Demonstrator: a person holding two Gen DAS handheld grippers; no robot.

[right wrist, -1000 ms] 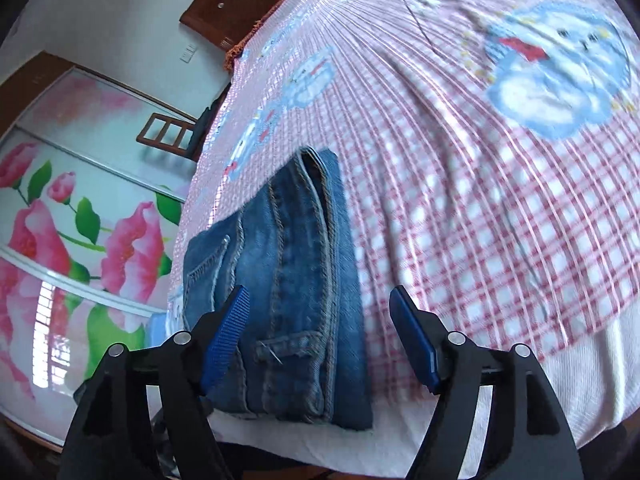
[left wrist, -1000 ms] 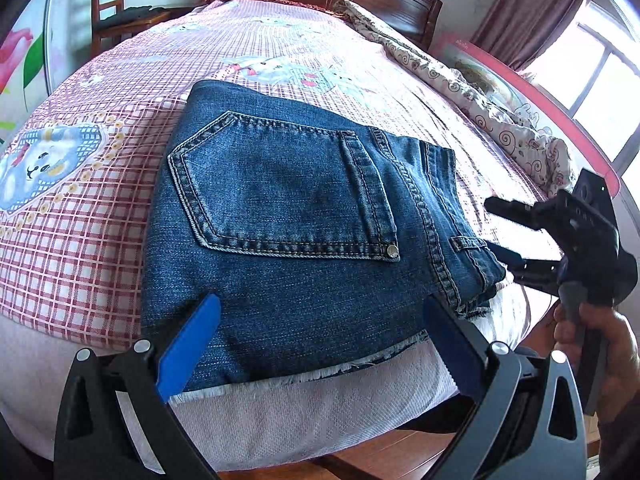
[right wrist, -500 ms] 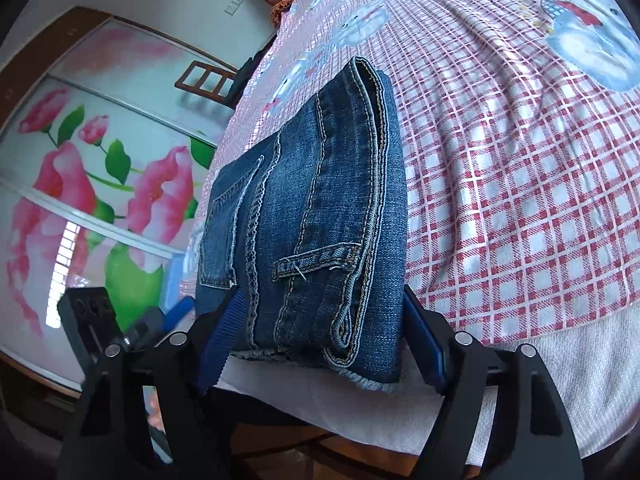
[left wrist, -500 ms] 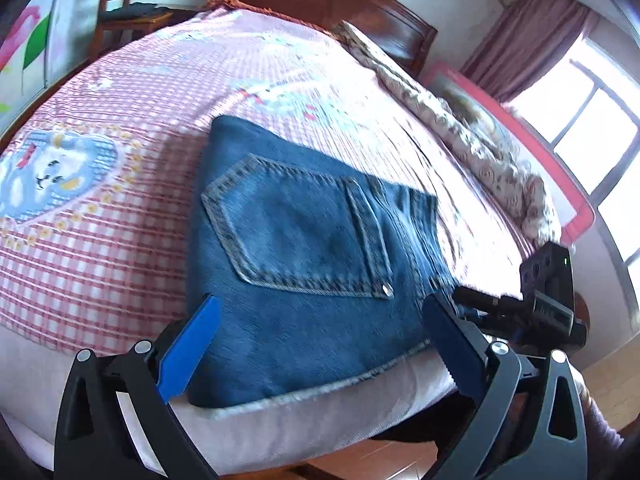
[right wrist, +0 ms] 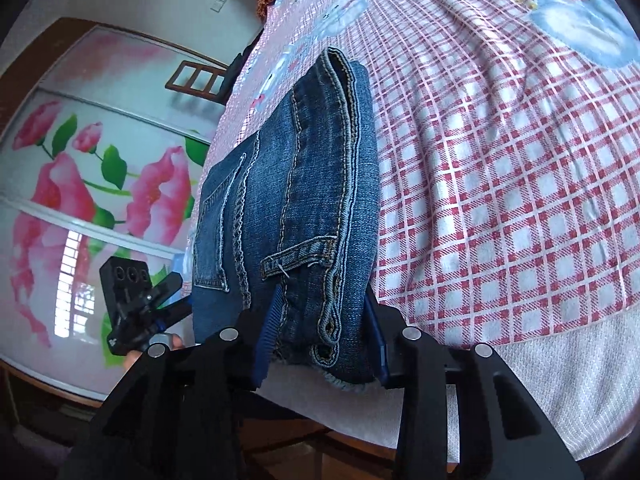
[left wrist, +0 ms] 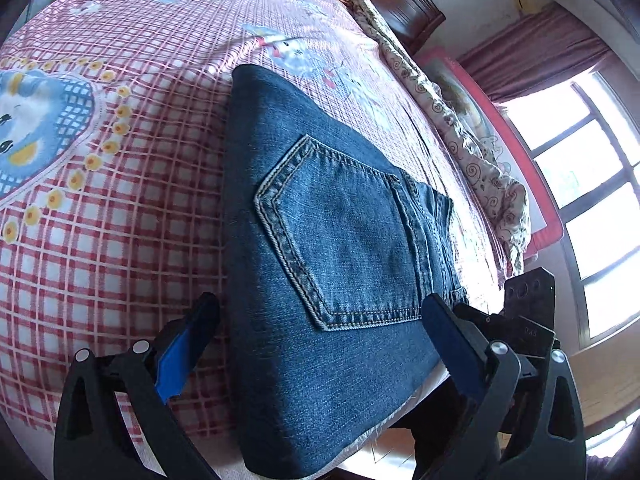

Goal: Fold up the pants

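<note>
Folded blue jeans lie at the near edge of the bed, back pocket up. My left gripper is open, its blue-padded fingers either side of the folded bundle's near corner. In the right wrist view the jeans show their waistband end with a belt loop. My right gripper has closed on that waistband end; both pads press the denim. The right gripper also shows in the left wrist view, and the left gripper in the right wrist view.
The bed has a pink checked sheet with cartoon prints. A rolled floral quilt lies along the far side. A wooden headboard, a window, a flowered wardrobe door and a chair surround it.
Both grippers moved in to the jeans. The right gripper closed from wide open onto the waistband end. The left gripper came closer to straddle the near corner.
</note>
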